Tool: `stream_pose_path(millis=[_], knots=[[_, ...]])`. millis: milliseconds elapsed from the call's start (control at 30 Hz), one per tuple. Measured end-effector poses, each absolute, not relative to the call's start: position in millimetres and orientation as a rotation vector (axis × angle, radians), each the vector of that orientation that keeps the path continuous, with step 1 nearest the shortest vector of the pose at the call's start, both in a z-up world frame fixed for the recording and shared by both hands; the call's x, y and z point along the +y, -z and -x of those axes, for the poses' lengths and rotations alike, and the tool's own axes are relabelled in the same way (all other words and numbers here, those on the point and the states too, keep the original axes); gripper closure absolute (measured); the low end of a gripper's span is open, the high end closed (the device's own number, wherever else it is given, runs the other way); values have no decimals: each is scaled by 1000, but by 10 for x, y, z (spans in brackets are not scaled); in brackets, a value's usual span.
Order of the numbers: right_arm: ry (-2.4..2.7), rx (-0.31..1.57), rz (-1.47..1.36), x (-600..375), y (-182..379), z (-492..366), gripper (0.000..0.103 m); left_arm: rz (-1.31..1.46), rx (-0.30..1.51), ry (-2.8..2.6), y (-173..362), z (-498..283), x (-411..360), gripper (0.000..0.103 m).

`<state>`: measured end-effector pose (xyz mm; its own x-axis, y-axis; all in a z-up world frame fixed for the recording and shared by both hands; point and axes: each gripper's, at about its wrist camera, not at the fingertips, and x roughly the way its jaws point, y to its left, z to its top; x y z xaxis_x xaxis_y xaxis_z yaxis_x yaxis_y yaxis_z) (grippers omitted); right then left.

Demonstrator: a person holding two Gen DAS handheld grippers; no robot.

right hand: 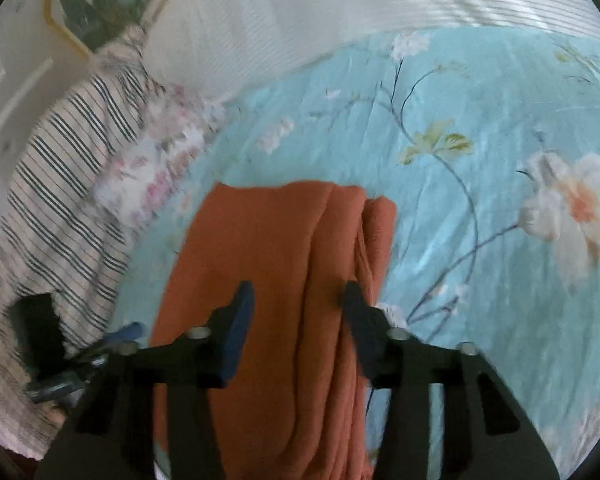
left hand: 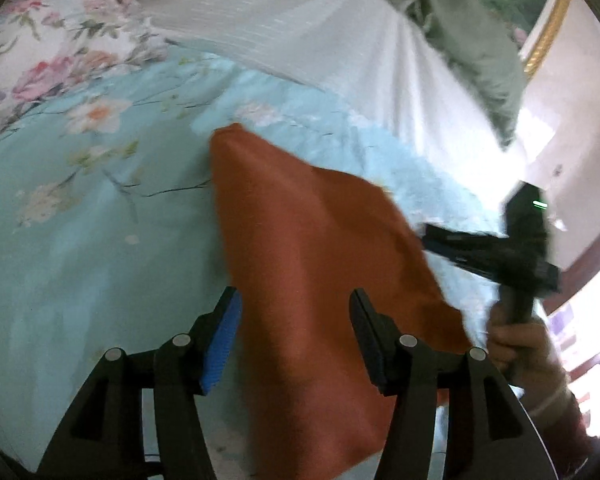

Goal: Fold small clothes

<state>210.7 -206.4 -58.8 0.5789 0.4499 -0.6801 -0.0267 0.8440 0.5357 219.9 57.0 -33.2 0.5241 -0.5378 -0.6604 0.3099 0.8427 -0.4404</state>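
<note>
- The left gripper [left hand: 294,320] hung above the bed with its fingers [left hand: 224,340] spread wide apart, gripping nothing; the rust-orange cloth [left hand: 320,280] lay below and between them.
- The right gripper [right hand: 298,316] also had its fingers [right hand: 236,332] held apart and unclamped, poised over the same cloth [right hand: 268,280]; whether the tips touched the fabric could not be told.
- From the left wrist view, the right gripper [left hand: 452,248] appeared at the right edge of the cloth, its body held by the person's right hand [left hand: 520,344], which wrapped the handle from below.
- From the right wrist view, part of the left gripper [right hand: 92,356] showed blurred at the lower left, just beside the cloth.
- The cloth lay flat on the bed as a long folded strip, with stacked lengthwise folds visible along one side.
- A striped black-and-white garment [right hand: 64,224] was heaped near the cloth, at the bed's edge.
- An olive-green cloth [left hand: 472,56] lay well apart on the white ribbed bedding [left hand: 300,20].
- The bed was covered by a light-blue floral sheet [right hand: 480,240], with a pink floral fabric [left hand: 52,52] near the white bedding.
- A gold-framed picture [right hand: 96,0] hung on a pale wall behind.
</note>
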Motion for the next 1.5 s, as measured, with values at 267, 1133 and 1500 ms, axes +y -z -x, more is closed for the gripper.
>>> stream_pose_path(millis=[267,1133,1500], knots=[[-321,803,-539,-2099,383,-1928,92,197,908,636,390,-2104,237,48],[-326,877,-559,-1862,460,-1981,88,231,906,576,354,-2691,139,50],[-192,941,-565,-2078,975,-2246,103,150,1012,447,712,-3390,-48,71]])
